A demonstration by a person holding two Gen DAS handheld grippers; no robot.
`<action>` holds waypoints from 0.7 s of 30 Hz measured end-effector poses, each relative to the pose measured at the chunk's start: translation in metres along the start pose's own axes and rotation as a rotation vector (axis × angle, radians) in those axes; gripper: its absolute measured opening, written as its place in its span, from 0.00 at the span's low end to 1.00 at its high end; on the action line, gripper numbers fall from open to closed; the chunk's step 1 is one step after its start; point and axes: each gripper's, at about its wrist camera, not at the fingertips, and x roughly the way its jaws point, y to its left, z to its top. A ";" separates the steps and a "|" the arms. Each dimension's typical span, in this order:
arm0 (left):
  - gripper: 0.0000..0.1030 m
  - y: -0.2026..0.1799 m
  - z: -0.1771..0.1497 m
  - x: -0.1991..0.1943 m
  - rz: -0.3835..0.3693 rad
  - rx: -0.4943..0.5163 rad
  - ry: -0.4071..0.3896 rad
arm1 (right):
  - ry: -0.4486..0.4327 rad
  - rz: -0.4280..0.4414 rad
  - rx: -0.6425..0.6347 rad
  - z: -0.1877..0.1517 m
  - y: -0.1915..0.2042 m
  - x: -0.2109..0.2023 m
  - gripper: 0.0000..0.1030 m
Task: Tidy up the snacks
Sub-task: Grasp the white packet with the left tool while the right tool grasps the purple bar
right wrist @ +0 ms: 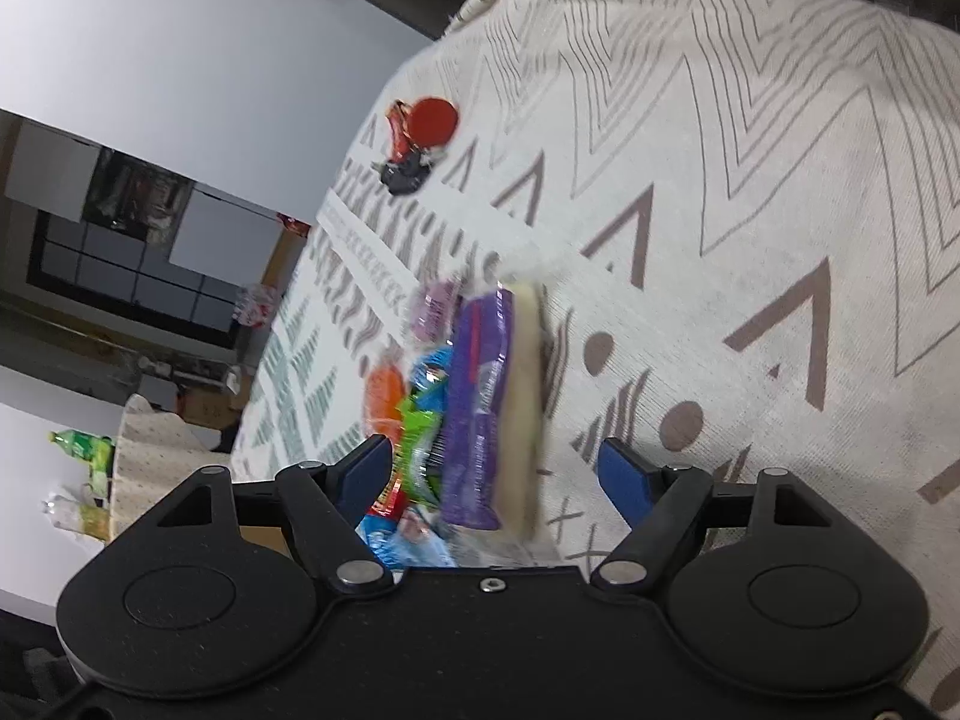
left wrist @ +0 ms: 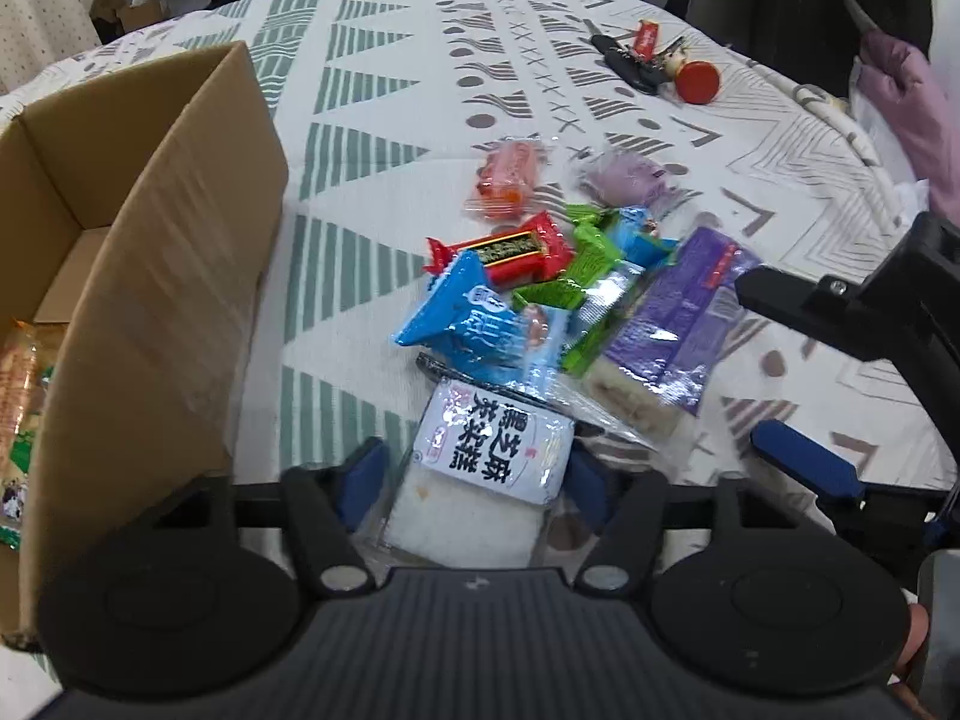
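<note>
Snacks were mostly unsorted at this moment: your cardboard box point(left wrist: 150, 252), just left of the left gripper point(left wrist: 474, 480), held at least one packet point(left wrist: 21, 420) at its bottom, though the wall hid the rest, so you had only a small part of the job behind you. Your left gripper was pinching a white rice-cake packet point(left wrist: 480, 480) with a black-lettered label, its blue fingers point(left wrist: 363, 480) pressed against both sides. That packet sat at the near edge of the pile, not yet over the box; whether it was lifted clear of the tabletop point(left wrist: 372, 90) I cannot tell.

Ahead of that gripper lay the heap. Counted from the left wrist view: one red packet point(left wrist: 510, 249), two blue ones (the large one point(left wrist: 468, 324) and a smaller one point(left wrist: 642, 237) behind the green), one orange point(left wrist: 507, 177), one pale purple point(left wrist: 630, 177), one long purple-wrapped cake point(left wrist: 672, 324), and green wrappers point(left wrist: 576, 276) that looked like two, though they overlapped too much to be sure. So roughly eight pieces remained besides the one you held.

Your right gripper point(right wrist: 501, 468) was spread wide, fingers either side of the purple cake, touching nothing that I could see. Far beyond both grippers sat one bunch of keys point(left wrist: 636, 60) and one red round thing point(left wrist: 697, 81), probably not snacks.
</note>
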 end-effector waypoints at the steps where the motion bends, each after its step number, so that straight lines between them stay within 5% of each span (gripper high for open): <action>1: 0.46 0.000 0.001 -0.001 0.013 0.003 -0.013 | 0.004 0.002 -0.004 -0.001 -0.001 0.003 0.72; 13: 0.43 0.005 0.016 -0.010 -0.012 -0.050 -0.069 | -0.009 -0.004 -0.053 0.002 0.012 0.024 0.70; 16: 0.43 0.004 0.017 -0.012 -0.014 -0.046 -0.076 | -0.015 -0.026 -0.061 0.004 0.012 0.027 0.52; 18: 0.43 0.004 0.017 -0.012 -0.018 -0.051 -0.079 | -0.005 -0.049 -0.084 0.003 0.012 0.028 0.28; 21: 0.43 0.007 0.017 -0.010 -0.027 -0.068 -0.087 | -0.007 -0.016 -0.051 -0.001 0.003 0.023 0.24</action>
